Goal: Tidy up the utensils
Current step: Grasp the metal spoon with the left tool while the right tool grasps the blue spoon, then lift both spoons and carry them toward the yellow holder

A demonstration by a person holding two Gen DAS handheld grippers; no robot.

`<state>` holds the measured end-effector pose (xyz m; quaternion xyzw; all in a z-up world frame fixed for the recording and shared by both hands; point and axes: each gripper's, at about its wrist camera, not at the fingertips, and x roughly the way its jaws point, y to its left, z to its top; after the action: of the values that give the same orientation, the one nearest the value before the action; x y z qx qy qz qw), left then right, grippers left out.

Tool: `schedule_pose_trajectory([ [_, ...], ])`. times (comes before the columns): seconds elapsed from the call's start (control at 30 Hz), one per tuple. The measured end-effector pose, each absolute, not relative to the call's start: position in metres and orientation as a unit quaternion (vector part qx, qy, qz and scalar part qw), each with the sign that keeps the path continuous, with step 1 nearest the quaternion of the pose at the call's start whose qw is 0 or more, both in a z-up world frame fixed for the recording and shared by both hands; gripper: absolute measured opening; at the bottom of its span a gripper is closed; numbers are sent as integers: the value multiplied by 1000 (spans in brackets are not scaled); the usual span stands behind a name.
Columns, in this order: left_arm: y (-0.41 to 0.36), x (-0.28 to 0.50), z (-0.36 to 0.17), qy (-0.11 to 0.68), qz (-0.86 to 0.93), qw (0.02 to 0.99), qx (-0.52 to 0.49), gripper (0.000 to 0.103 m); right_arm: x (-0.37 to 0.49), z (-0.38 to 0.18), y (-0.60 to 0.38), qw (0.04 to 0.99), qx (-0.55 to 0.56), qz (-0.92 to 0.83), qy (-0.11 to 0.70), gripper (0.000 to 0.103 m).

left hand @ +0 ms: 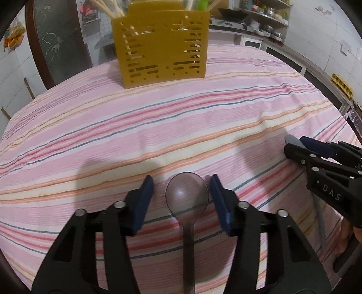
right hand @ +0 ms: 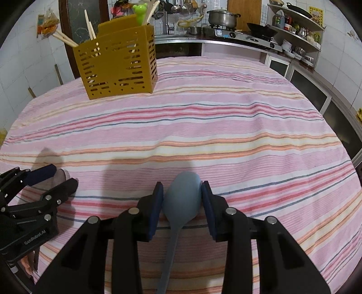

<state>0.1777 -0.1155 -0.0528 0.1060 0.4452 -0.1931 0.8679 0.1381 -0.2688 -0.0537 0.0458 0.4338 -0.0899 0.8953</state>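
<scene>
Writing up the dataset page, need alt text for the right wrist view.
The right gripper is closed on the bowl of a blue-grey spoon lying on a pink striped tablecloth. The left gripper sits at the left edge, and a yellow slotted utensil holder with chopsticks stands at the far side, kitchen counter behind.

Black tongs [left hand: 182,199], navy pads [left hand: 144,203], silver screws, white "DAS" lettering.

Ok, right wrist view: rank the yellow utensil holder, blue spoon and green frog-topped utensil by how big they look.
1. yellow utensil holder
2. blue spoon, though it is nearest the camera, so this ranking is unsure
3. green frog-topped utensil, far off and partly hidden
</scene>
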Motion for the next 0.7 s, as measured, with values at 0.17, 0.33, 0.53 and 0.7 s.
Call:
schedule_pose_trajectory([
  [0.17, -114, 180, -51, 445, -196, 868, 100, 35, 141, -54, -267, 895, 49, -93, 433, 34],
  [0.33, -103, 185, -48, 438, -182, 877, 78, 35, 135, -44, -266, 908, 65, -84, 405, 34],
  [0.53, -78, 186, -20, 388, -162, 907, 31, 35, 130, -25, -264, 932, 91, -67, 344, 34],
  [0.7, -57, 180, 7, 327, -140, 934, 8, 35, 124, -8, -258, 953, 95, -56, 283, 34],
])
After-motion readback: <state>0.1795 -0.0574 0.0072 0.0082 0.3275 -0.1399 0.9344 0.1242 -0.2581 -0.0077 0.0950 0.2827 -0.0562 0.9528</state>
